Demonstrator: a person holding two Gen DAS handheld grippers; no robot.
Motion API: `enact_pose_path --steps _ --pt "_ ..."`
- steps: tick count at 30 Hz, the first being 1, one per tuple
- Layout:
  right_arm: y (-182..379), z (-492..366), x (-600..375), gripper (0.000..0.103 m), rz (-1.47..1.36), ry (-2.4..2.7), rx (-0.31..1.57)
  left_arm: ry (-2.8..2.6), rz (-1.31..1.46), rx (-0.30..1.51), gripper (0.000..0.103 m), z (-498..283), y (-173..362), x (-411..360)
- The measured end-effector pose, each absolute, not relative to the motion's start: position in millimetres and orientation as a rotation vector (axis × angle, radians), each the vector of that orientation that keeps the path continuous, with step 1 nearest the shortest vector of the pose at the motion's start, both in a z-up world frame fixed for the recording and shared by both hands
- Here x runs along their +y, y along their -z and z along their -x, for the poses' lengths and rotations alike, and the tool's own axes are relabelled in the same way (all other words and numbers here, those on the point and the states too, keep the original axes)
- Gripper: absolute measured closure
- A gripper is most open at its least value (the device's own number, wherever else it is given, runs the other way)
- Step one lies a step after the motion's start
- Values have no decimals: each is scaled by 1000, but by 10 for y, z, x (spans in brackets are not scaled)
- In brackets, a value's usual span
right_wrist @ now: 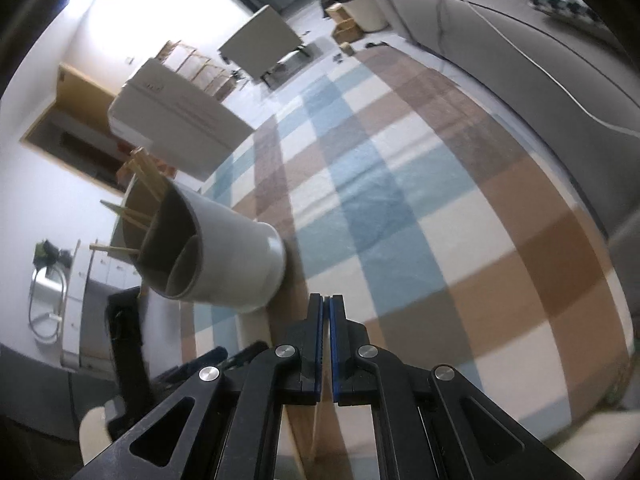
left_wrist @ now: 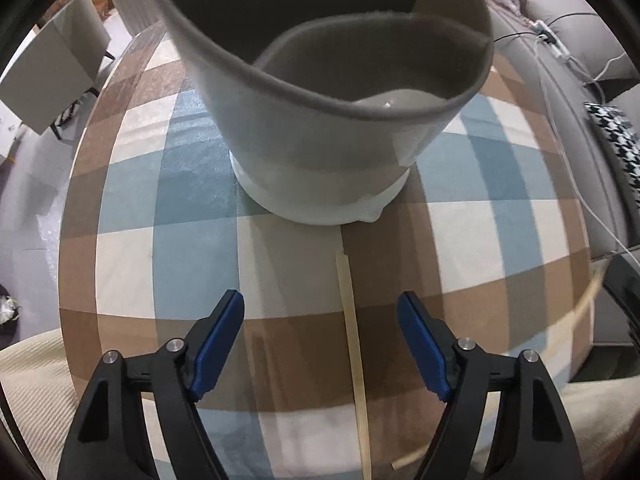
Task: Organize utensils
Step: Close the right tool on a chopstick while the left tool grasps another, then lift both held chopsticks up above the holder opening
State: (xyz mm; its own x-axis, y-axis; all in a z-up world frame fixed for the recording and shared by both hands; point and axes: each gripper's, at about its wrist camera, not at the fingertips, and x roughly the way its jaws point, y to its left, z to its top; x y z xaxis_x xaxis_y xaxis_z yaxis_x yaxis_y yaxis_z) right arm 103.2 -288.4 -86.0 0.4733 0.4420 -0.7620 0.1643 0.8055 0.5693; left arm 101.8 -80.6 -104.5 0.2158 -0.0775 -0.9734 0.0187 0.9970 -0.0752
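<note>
The left tongs (left_wrist: 320, 344) point down at the counter (left_wrist: 120, 264) with its checked cloth, and their blue pads stand apart with nothing pressed between them. One pale chopstick (left_wrist: 354, 360) lies flat on the cloth right between the two pads, nearer the right one, so it looks like the next thing to grab. Another chopstick (left_wrist: 576, 316) shows off to the right of these tongs, blurry, near the counter's edge.

The right tongs (right_wrist: 325, 344) are closed together. A pale strip shows just under them, but it is not clear if they hold it.

Past the left tongs stands the grey cup (left_wrist: 320, 152) with a wall down its middle. From the right tongs it sits ahead and to the left, and a few sticks (right_wrist: 140, 188) already poke out of it.

So the job looks partly done: some sticks are in, and at least two still wait outside.
</note>
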Motion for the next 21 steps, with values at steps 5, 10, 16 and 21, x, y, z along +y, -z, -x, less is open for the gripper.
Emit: enact_pose_path --steps 5,10,16,21 --pt "781 -991 -3031 101 -679 -168 1034 38 67 1367 44 -1034 1131 -853" --pt "802 -1002 -3053 101 -694 -186 1042 29 9 1365 50 -1026 1183 -937" --pt "769 -1007 -3097 101 -707 -176 1020 52 -3 1346 93 -1025 1226 -999" --pt "745 -996 -3085 101 -688 -176 1017 102 61 1354 101 -996 1243 -977"
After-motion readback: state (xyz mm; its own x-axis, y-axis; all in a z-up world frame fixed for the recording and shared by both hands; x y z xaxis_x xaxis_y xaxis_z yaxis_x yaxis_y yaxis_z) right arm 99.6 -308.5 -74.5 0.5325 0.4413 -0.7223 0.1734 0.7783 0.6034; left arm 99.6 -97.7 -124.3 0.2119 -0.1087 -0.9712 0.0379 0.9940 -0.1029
